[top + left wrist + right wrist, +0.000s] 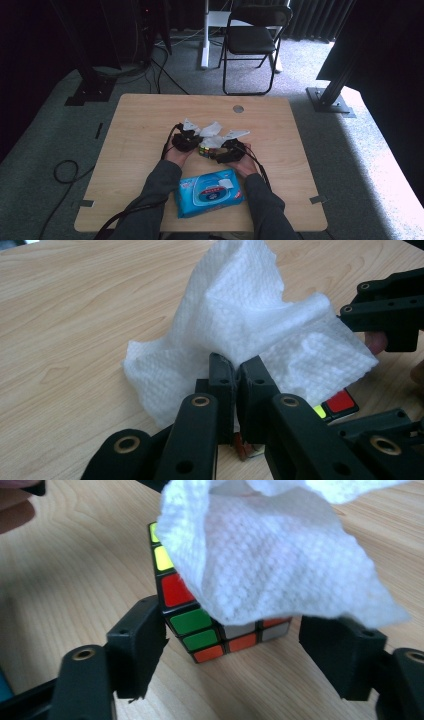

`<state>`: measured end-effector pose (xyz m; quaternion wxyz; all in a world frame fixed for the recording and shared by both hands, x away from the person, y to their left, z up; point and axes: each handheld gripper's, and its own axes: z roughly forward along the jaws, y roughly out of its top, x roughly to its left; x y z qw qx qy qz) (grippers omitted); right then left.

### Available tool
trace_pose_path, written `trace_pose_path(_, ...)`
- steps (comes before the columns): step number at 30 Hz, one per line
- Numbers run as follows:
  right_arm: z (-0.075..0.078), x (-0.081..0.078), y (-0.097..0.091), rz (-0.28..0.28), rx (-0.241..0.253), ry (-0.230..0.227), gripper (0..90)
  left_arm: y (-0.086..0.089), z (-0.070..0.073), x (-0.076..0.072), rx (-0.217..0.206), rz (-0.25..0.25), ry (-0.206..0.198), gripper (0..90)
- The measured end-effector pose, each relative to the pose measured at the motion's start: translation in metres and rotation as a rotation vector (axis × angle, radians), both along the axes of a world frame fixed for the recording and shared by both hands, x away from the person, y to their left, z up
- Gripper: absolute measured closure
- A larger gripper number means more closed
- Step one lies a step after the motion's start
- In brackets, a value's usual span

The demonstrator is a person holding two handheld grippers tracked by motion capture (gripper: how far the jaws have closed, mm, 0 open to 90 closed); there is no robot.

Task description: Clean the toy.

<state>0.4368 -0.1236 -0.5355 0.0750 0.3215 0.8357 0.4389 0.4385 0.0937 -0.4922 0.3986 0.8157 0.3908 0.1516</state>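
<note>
Room: grey carpeted floor (60, 125), dark curtains at the back, a black folding chair (252, 37) with a white post (205, 35) beside it, and black frame legs on foot plates at both sides.
Counter: pale wood-grain rectangular counter (135, 130) with rounded corners and a small round grey plug (238, 108) near its far edge; black cables run off its near edge to the floor.
Person: two grey-sleeved forearms (155, 192) come in from the near edge and meet at the middle of the counter.
Wipes pack: blue soft plastic pack of wet wipes (209, 192) lying flat between the forearms, near the counter's near edge.
Left claw: black left claw (186, 141) (235, 375), jaws pressed together on a fold of the wipe.
Right claw: black right claw (227, 152) (230, 652), jaws standing wide, one on each side of the cube, with a clear gap between the pads and its faces.
Wipe: white embossed paper wipe (210, 131) (240, 315) (280, 555), crumpled, rising from the left claw and draped over the top of the cube.
Cube: multicoloured puzzle cube with black edges (205, 151) (200, 620), sitting on the counter between the two claws, at mid-counter; red, green, yellow and orange squares show below the wipe.
</note>
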Motion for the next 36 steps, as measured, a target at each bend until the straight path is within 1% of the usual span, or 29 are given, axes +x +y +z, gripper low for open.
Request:
trace_pose_path(1, 0.001, -0.001, 0.001, 0.008, 0.003, -0.002, 29.8, 0.000, 0.000, 0.000, -0.002, -0.001, 0.002, 86.1)
trace_pose_path(5, 0.001, -0.005, 0.003, 0.017, -0.022, -0.027, 31.7, 0.001, -0.001, 0.002, -0.012, 0.000, 0.009, 85.9)
trace_pose_path(8, 0.000, -0.008, 0.004, 0.017, -0.033, -0.042, 31.5, 0.000, -0.001, 0.002, -0.017, -0.009, 0.016, 86.1)
trace_pose_path(10, -0.002, -0.007, 0.006, 0.008, -0.042, -0.050, 30.3, -0.002, -0.001, 0.001, -0.006, -0.017, 0.009, 86.1)
trace_pose_path(12, -0.005, -0.005, 0.008, 0.010, -0.052, -0.049, 29.8, -0.003, 0.000, -0.001, 0.003, -0.015, -0.003, 86.1)
trace_pose_path(15, -0.005, -0.006, 0.010, 0.007, -0.066, -0.060, 32.4, -0.004, 0.002, -0.003, -0.006, -0.009, -0.018, 85.8)
trace_pose_path(17, -0.005, -0.007, 0.009, 0.001, -0.066, -0.065, 32.7, -0.005, 0.004, -0.006, -0.016, -0.015, -0.031, 85.8)
trace_pose_path(21, -0.005, -0.008, 0.009, -0.004, -0.074, -0.080, 33.5, -0.009, 0.007, -0.011, -0.023, -0.045, -0.054, 85.9)
trace_pose_path(22, -0.005, -0.008, 0.010, -0.007, -0.075, -0.081, 33.6, -0.010, 0.006, -0.011, -0.022, -0.058, -0.054, 85.9)
trace_pose_path(24, -0.005, -0.009, 0.010, -0.009, -0.078, -0.083, 33.7, -0.015, 0.002, -0.012, 0.018, -0.071, -0.054, 86.1)
trace_pose_path(25, -0.005, -0.009, 0.010, -0.009, -0.082, -0.085, 33.7, -0.016, 0.000, -0.012, 0.020, -0.077, -0.055, 86.3)
trace_pose_path(28, -0.005, -0.010, 0.011, -0.005, -0.094, -0.095, 34.2, -0.015, -0.002, -0.012, -0.003, -0.070, -0.047, 86.5)
trace_pose_path(33, -0.005, -0.010, 0.011, -0.008, -0.095, -0.096, 34.2, -0.016, -0.001, -0.014, 0.013, -0.084, -0.054, 86.7)
trace_pose_path(36, -0.005, -0.010, 0.011, -0.011, -0.095, -0.095, 34.2, -0.015, -0.001, -0.014, 0.019, -0.082, -0.062, 87.1)
